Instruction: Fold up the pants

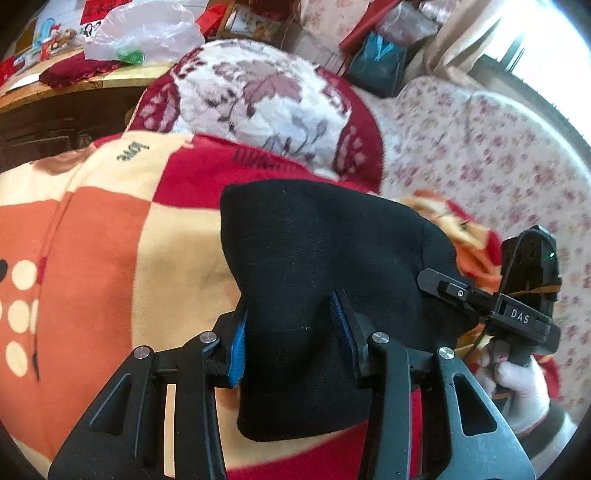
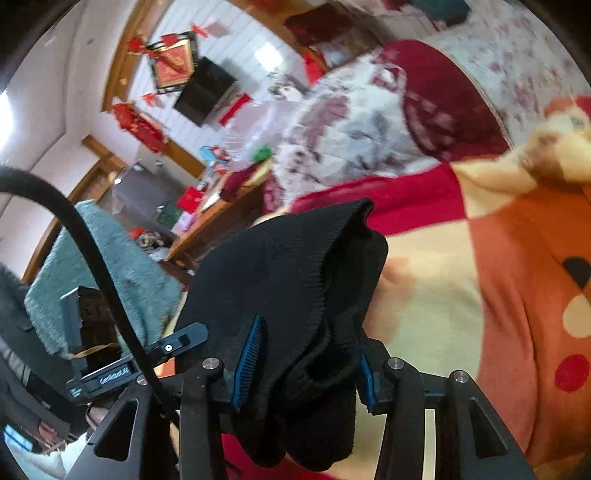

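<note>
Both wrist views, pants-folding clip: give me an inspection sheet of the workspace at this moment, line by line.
Surface: blanket with orange, cream and red squares, spread over a bed.
Job's things: black knit pants, bunched and held up over the blanket by both tongs.
Clutter: red-and-white floral blanket bundled behind; clear plastic bag on a wooden side table.
Grippers: left tongs closed on the pants; right tongs closed on the pants; blue pads press the fabric.
Cables: black cable arcing over the left tongs in the right wrist view.
Surroundings: floral sheet; red wall decorations; teal fleece.
</note>
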The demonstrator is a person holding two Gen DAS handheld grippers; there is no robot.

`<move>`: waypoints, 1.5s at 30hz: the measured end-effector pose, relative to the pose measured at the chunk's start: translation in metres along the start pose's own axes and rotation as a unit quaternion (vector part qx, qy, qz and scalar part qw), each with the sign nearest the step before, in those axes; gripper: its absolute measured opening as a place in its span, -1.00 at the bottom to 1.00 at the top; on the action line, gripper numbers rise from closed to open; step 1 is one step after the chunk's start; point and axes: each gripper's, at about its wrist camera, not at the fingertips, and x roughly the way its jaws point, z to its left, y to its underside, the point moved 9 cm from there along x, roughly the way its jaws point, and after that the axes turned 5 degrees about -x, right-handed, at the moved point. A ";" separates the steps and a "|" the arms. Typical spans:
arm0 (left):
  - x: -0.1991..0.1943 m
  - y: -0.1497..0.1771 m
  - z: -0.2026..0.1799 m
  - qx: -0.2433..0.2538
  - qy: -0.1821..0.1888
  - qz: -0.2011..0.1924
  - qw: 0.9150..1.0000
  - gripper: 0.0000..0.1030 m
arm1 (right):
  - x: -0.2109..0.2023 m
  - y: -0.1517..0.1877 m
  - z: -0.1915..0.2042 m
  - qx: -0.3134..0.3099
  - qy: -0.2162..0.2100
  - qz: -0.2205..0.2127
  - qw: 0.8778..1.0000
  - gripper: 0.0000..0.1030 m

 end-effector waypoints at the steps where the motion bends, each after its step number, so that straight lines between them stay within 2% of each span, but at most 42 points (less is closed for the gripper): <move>1: 0.012 0.004 0.006 -0.004 -0.013 0.008 1.000 -0.22 | 0.003 0.003 -0.009 0.003 0.009 0.003 1.000 -0.12; 3: 0.025 0.012 0.017 -0.018 -0.016 0.017 1.000 -0.20 | 0.019 0.013 -0.030 -0.005 0.052 0.026 0.998 -0.06; 4: 0.027 0.012 0.020 -0.025 -0.014 0.009 1.000 -0.05 | 0.027 0.020 -0.038 -0.012 0.069 0.039 0.997 0.07; 6: 0.026 0.013 0.026 -0.027 -0.025 -0.004 0.999 0.24 | 0.025 0.024 -0.044 -0.012 0.063 0.019 0.998 0.11; 7: 0.026 0.013 0.028 -0.030 -0.025 -0.005 0.999 0.26 | 0.023 0.025 -0.046 -0.009 0.066 0.018 0.998 0.15; 10: 0.023 0.014 0.029 -0.038 -0.026 0.000 0.999 0.26 | 0.009 0.025 -0.048 -0.012 0.084 0.019 0.996 0.22; 15: 0.002 0.016 0.024 -0.014 -0.071 -0.018 0.997 0.26 | -0.019 0.023 -0.036 -0.026 0.128 0.006 0.991 0.22; 17: -0.004 0.017 0.022 -0.010 -0.079 -0.022 0.997 0.26 | -0.029 0.022 -0.027 -0.024 0.120 -0.007 0.992 0.22; 20: -0.017 0.019 0.017 -0.005 -0.089 -0.034 0.995 0.26 | -0.038 0.023 -0.015 -0.031 0.133 -0.014 0.991 0.23; 23: -0.028 0.019 0.010 0.004 -0.099 -0.048 0.994 0.26 | -0.040 0.024 0.001 -0.043 0.135 -0.019 0.990 0.34; 27: -0.041 0.023 0.000 0.013 -0.103 -0.060 0.993 0.26 | -0.035 0.026 0.018 -0.057 0.143 -0.024 0.988 0.38; 35: -0.065 0.029 -0.010 0.020 -0.124 -0.083 0.989 0.26 | -0.036 0.031 0.034 -0.061 0.152 -0.034 0.986 0.39; 39: -0.076 0.029 -0.013 0.033 -0.147 -0.098 0.984 0.26 | -0.039 0.032 0.039 -0.064 0.155 -0.038 0.985 0.39; 45: -0.083 0.034 -0.018 0.042 -0.158 -0.102 0.981 0.26 | -0.042 0.033 0.046 -0.065 0.152 -0.042 0.985 0.40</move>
